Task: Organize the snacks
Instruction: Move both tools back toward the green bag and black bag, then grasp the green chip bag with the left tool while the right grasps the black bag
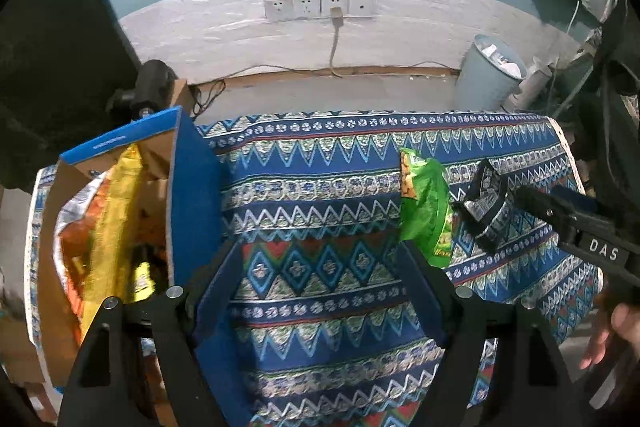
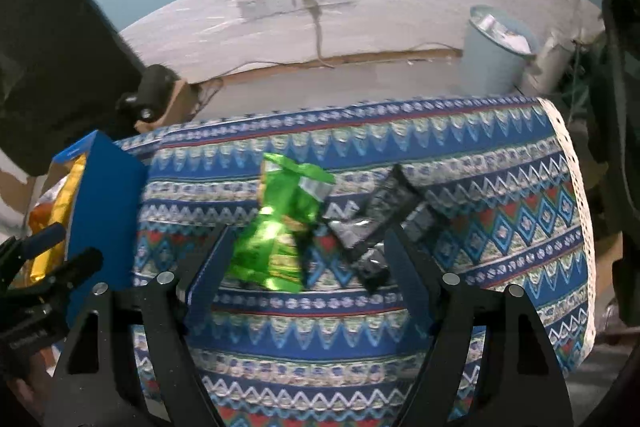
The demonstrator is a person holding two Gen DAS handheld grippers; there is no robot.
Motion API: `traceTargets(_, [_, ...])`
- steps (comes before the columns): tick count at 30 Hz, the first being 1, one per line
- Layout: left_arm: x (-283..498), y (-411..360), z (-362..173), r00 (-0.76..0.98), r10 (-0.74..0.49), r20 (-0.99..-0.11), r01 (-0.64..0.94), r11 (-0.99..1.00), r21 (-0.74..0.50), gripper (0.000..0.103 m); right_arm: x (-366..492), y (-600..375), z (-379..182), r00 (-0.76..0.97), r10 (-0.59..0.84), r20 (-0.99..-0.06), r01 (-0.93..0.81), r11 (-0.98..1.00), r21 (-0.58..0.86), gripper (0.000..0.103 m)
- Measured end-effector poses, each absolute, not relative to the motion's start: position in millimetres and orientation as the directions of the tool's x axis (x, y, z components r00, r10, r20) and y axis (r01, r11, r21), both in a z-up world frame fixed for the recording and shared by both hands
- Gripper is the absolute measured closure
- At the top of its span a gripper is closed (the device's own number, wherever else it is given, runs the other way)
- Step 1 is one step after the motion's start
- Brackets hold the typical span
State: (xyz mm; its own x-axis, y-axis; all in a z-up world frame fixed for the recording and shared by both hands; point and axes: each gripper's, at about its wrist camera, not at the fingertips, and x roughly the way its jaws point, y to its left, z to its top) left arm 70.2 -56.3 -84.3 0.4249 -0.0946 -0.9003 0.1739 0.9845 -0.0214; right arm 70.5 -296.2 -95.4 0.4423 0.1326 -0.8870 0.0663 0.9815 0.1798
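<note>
Both grippers' fingers wide, nothing held. Left gripper (image 1: 320, 267) over bare patterned counter (image 1: 320, 155). Right gripper (image 2: 308, 251) above green snack bag (image 2: 280, 227) and black packet (image 2: 368, 223), lying side by side. Blue box (image 1: 192, 187) at left holds yellow bag (image 1: 120, 219).

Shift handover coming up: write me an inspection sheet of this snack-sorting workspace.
Surface: table under a patterned blue tablecloth, mostly bare.
Job's things: green snack bag and black snack packet lie side by side mid-cloth; blue cardboard box at the table's left end, open, holding a gold bag and an orange bag.
Clutter: nothing seen on the cloth.
Grippers: left tongs open, empty, over bare cloth; right tongs open, nothing held, both loose packs ahead of them.
Cables: one cord runs from the wall sockets to the floor.
Surroundings: teal wall, grey bin on the floor behind the table.
</note>
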Motion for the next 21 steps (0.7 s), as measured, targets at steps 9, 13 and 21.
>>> traceTargets(9, [97, -76, -112, 0.407, -0.076, -0.910, 0.163, 0.987, -0.009, 0.023, 86, -325, -127, 0.392, 0.110, -0.913, 0.151, 0.972, 0.182, 0.026])
traceTargets(13, [109, -86, -126, 0.390, -0.082, -0.917, 0.171, 0.985, -0.015, 0.023, 96, -332, -143, 0.368, 0.095, -0.925, 0.176, 0.970, 0.170, 0.026])
traceTargets(21, [126, -98, -151, 0.352, -0.080, -0.933, 0.179, 0.984, -0.017, 0.023, 113, -349, -182, 0.311, 0.085, -0.947, 0.256, 0.952, 0.170, 0.026])
